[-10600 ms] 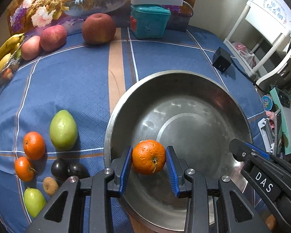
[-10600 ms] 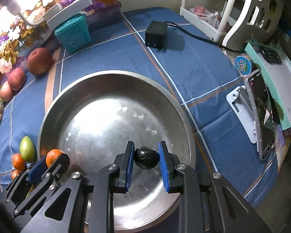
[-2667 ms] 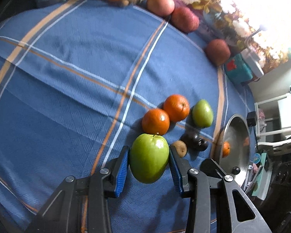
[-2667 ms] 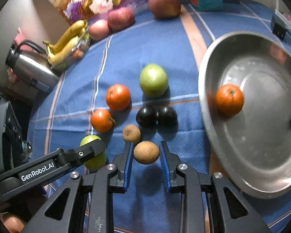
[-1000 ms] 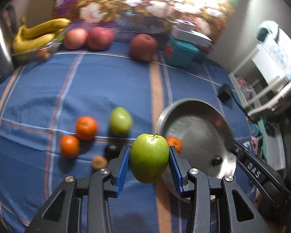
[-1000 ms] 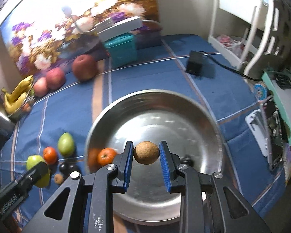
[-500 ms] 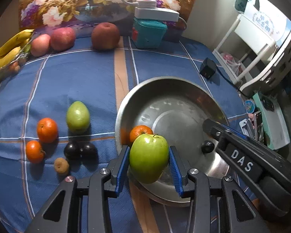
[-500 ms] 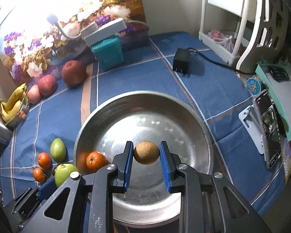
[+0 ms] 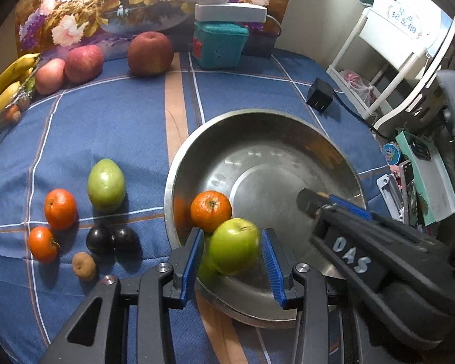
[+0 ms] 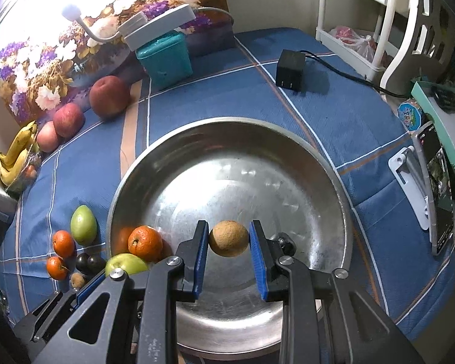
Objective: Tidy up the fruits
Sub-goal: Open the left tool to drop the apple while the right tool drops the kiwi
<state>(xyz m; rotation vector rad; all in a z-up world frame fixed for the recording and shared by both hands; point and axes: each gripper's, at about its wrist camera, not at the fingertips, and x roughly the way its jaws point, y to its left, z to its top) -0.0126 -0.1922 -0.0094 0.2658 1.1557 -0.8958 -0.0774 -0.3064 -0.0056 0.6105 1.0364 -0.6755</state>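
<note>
Green apple (image 9: pixel 234 250) seen resting in steel basin (image 9: pixel 342 163) beside orange (image 9: pixel 210 210), left gripper (image 9: pixel 232 268) fingers released either side of it, brown kiwi (image 10: pixel 229 238) clenched by right gripper (image 10: pixel 229 262) above basin, remaining fruit left on blue-clothed table (image 9: pixel 112 121).

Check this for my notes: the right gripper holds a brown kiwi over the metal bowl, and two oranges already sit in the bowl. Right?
Not quite. Only one orange sits in the metal bowl; the right wrist view shows it. The right gripper does hold the brown kiwi over the bowl.
</note>
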